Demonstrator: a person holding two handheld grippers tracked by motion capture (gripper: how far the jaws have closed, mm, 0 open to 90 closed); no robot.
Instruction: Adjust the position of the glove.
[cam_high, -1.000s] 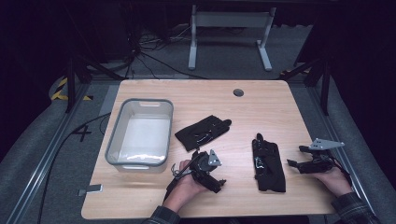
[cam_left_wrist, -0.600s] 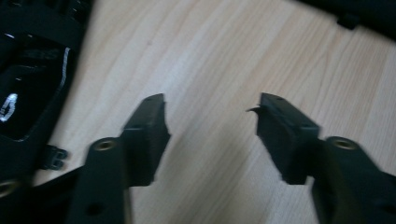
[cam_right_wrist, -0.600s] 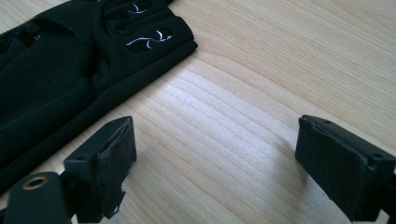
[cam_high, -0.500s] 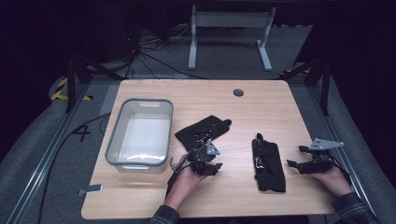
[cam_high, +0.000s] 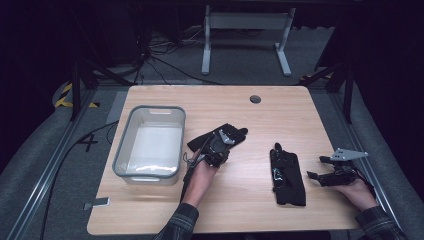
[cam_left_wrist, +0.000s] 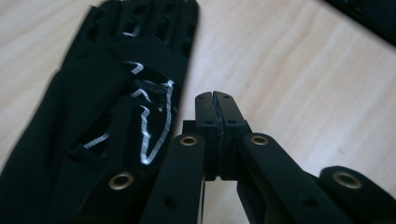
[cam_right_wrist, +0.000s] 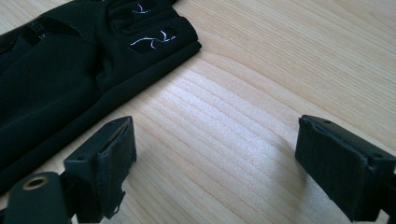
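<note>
Worktop (cam_high: 300, 115) carries a clear bin (cam_high: 150, 142) and two black gloves. Left glove (cam_left_wrist: 107, 116) lies just beside the clenched, empty left tool (cam_left_wrist: 215, 109); right glove (cam_high: 287, 175) lies near the released right tool (cam_right_wrist: 215, 154).

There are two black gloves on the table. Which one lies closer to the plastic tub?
The left glove, lying askew just right of the clear tub, under the left hand-held gripper. The other glove lies straight, farther right, toward the right hand-held gripper.
</note>
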